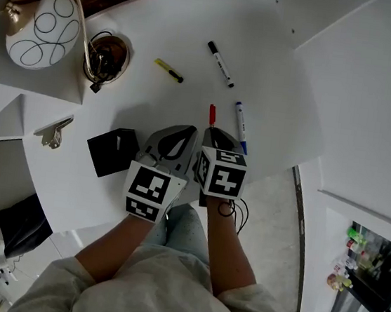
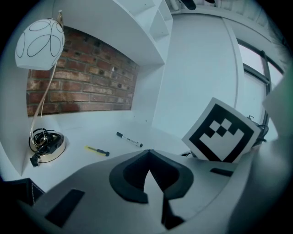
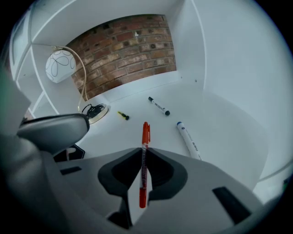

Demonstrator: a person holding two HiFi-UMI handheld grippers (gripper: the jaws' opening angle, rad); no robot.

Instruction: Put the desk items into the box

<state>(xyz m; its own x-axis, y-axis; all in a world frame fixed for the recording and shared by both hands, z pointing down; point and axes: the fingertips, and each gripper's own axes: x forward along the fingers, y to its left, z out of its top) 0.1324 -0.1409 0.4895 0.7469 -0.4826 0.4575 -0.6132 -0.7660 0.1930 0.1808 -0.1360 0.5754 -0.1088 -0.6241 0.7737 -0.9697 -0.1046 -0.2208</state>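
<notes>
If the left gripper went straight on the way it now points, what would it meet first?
The left gripper would probably touch the white desk at or near the black marker; depth is unclear.

We see a lamp [image 1: 42, 30] at the far left of the white desk [image 1: 279, 105]. Its round white shade has thin black loops drawn on it. A curved golden stem [image 1: 84, 32] goes down to a round base [image 1: 127, 48], where a black cable [image 1: 103, 56] lies coiled. Behind the desk stands a red brick wall [image 2: 82, 77], with white shelves [image 2: 114, 23] above it
</notes>
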